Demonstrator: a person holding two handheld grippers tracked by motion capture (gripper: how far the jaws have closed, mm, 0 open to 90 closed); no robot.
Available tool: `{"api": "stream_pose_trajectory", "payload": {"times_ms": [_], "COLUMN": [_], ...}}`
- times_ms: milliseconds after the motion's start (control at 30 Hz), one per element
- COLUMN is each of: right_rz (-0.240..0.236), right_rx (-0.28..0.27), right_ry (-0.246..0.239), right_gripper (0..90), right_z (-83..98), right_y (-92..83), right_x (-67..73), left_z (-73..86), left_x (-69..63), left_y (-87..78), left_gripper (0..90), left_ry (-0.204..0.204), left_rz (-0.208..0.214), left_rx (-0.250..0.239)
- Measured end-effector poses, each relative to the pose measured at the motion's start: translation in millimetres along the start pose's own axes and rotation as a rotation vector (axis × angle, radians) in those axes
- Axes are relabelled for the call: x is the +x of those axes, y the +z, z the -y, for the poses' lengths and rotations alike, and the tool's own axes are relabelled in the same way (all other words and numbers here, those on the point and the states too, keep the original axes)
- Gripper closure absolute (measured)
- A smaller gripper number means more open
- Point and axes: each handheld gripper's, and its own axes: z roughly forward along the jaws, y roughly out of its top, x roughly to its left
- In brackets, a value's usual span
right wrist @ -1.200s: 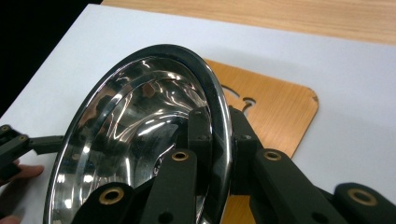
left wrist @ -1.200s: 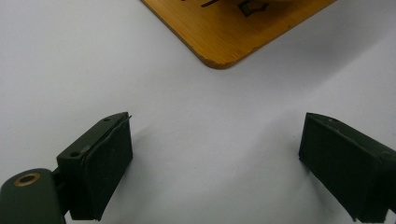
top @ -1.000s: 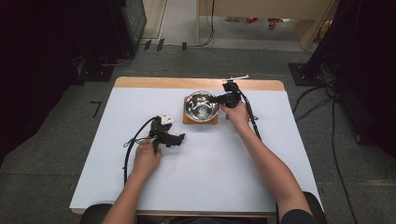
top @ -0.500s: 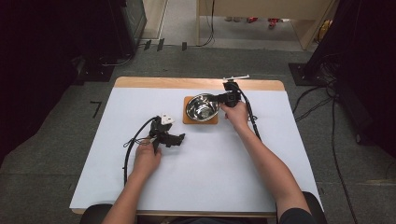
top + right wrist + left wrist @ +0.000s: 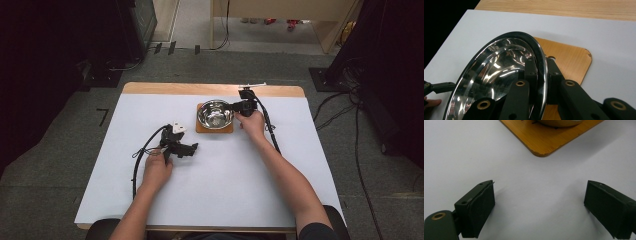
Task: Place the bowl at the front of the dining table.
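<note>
Steel round bowl (image 5: 215, 114) sits on square wooden board (image 5: 201, 128), rim clamped by right tool (image 5: 541, 67). Left tool (image 5: 537, 207) idle, jaws wide apart over white counter (image 5: 250, 175); lift-off likely left.

A shiny silver bowl (image 5: 215, 114) with mirror-like reflections and a dark rim is seen on an orange-brown wooden board (image 5: 201, 129) with a faint grain. The table (image 5: 225, 185) is covered in plain white, and a strip of light wood is left bare along its far edge. The right tongs (image 5: 541, 72) are black, with brass-coloured rivets at the joints. The left tongs (image 5: 539, 207) are dark green-black with matte pads, and a white part is carried on top in the high view. The cables are black. The floor (image 5: 60, 150) is covered in speckled grey carpet.
</note>
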Motion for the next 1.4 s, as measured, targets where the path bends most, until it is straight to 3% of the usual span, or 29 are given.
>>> {"api": "stream_pose_trajectory", "payload": {"times_ms": [867,1400], "right_rz": [0.003,-0.015], "right_rx": [0.004,-0.016], "right_ry": [-0.017,-0.040], "right_gripper": [81.2,66.2], "right_z": [4.2,4.2], "right_y": [3.9,-0.6], "right_x": [-2.6,-3.9], "left_z": [0.1,0.0], "left_x": [-0.1,0.0], "left_y": [0.0,0.0], "left_gripper": [9.6,9.6], "left_ry": [-0.001,-0.001], "left_rz": [0.000,0.000], "left_rx": [-0.001,0.000]}}
